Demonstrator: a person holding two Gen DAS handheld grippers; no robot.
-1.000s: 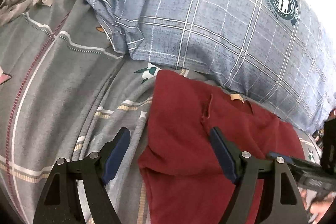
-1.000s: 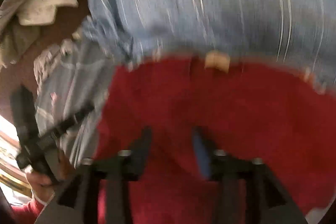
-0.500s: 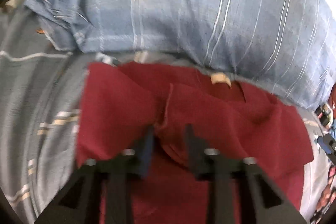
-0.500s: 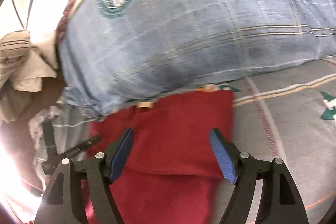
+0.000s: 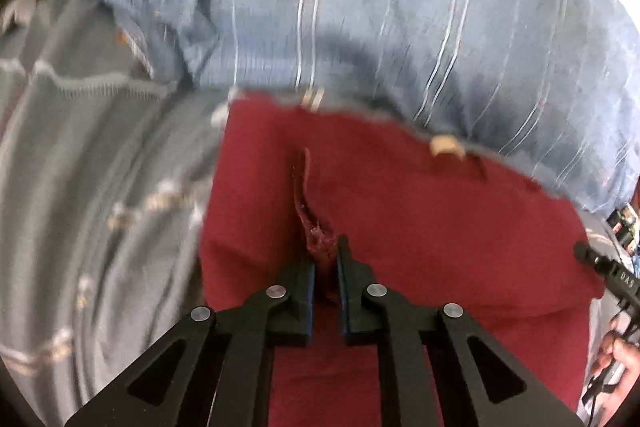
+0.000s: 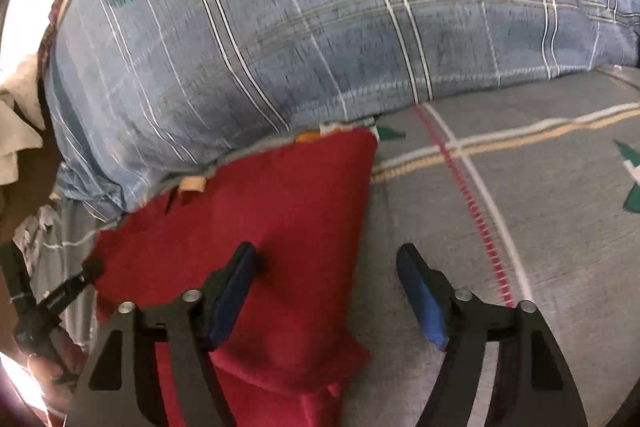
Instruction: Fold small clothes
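On the grey sheet (image 6: 520,187), just below the blue pillow (image 6: 320,27), lies the red garment (image 5: 420,219). Left gripper (image 5: 325,259) is clamped on a pinched ridge of it. Right gripper (image 6: 326,291) has just been closing, jaws apart astride its right edge, not pinching. Pinch that edge fully before lifting, and raise both sides together.

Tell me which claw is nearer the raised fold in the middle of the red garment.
Left. The left claw has just closed and pinches the raised fold of the red garment. The right claw, which has been closing, straddles the garment's right edge, gripping nothing.
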